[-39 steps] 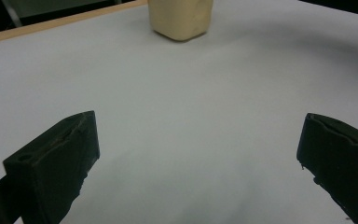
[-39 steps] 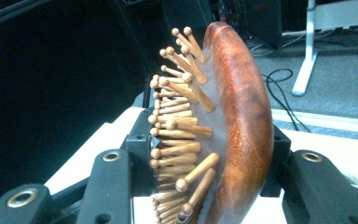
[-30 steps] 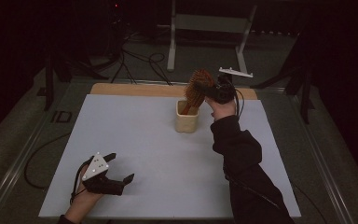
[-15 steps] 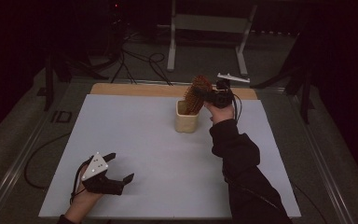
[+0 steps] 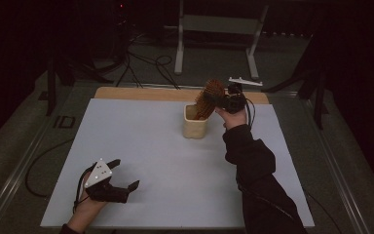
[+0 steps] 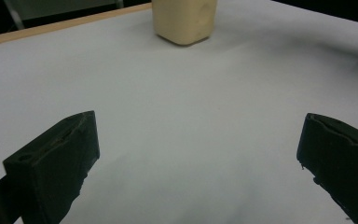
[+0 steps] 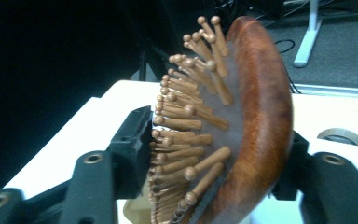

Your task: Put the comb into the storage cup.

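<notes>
A wooden paddle hairbrush [image 5: 208, 96] with peg bristles stands head-up in a cream cup [image 5: 195, 126] at the far middle of the white table. My right gripper [image 5: 222, 100] reaches it from the right. In the right gripper view the brush head [image 7: 256, 116] lies between the two jaws, bristles towards the left jaw, back towards the right one. Those jaws have just been opening and now sit loosely around the head. The cup's rim [image 7: 133, 212] peeks out below. My left gripper [image 5: 125, 174] rests open and holding nothing at the near left, facing the cup [image 6: 184, 21].
A wooden strip [image 5: 141, 93] runs along the table's far edge. Beyond it are a metal stand [image 5: 214, 29] and cables on the dark floor. A small white bar [image 5: 245, 81] lies past the right hand. Bare white tabletop [image 5: 175, 170] spreads between the two grippers.
The right hand with the brush has shifted very slightly over the cup. The brush still stands in the cup. The left gripper has not moved.
</notes>
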The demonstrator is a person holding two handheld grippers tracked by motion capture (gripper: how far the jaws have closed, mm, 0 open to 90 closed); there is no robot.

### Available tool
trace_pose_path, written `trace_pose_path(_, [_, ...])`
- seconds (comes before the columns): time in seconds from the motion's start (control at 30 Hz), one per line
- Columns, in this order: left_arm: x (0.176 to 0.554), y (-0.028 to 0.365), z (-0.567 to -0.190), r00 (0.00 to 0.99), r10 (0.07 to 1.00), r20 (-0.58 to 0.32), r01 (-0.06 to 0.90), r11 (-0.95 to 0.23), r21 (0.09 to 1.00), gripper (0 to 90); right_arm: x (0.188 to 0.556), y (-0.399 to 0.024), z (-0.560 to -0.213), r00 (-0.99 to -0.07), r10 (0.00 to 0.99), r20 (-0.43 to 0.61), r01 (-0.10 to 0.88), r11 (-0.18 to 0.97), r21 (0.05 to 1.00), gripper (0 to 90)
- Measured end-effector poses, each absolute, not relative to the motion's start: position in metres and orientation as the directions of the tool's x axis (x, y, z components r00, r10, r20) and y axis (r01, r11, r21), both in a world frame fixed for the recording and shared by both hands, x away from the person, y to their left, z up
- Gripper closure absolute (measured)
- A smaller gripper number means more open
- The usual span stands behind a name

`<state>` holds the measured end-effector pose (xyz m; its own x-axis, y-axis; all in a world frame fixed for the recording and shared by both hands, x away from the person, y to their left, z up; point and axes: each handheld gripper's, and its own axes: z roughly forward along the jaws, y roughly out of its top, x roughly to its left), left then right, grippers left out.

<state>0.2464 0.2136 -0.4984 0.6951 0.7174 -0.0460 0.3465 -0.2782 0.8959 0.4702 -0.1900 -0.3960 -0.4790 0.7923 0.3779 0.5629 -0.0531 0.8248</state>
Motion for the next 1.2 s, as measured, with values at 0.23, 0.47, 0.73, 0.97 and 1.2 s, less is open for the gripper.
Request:
trace_pose_path(0.23, [0.247,0.215,-0.498,0.690,0.723,-0.040,0.345,-0.279,0.896,0.0,0.469,-0.195,-0.397,-0.518,0.769,0.373,0.563,-0.022,0.826,13.8])
trace_pose_path(0.47, [0.246,0.215,-0.498,0.694,0.719,-0.041,0.344,-0.281,0.896,0.0,0.468,-0.206,-0.395,-0.542,0.763,0.352,0.544,-0.001,0.839,9.7])
trace_pose_path(0.73, [0.245,0.215,-0.497,0.690,0.723,-0.034,0.342,-0.284,0.896,0.0,0.458,-0.216,-0.391,-0.547,0.795,0.262,0.500,0.059,0.864,9.6])
trace_pose_path(0.97, [0.244,0.215,-0.495,0.691,0.722,-0.035,0.339,-0.280,0.898,0.0,0.443,-0.224,-0.389,-0.563,0.796,0.221,0.481,0.099,0.871,9.6])
trace_pose_path(1.2, [0.244,0.215,-0.495,0.693,0.720,-0.034,0.335,-0.281,0.899,0.0,0.425,-0.229,-0.391,-0.583,0.792,0.183,0.467,0.142,0.873,9.6])
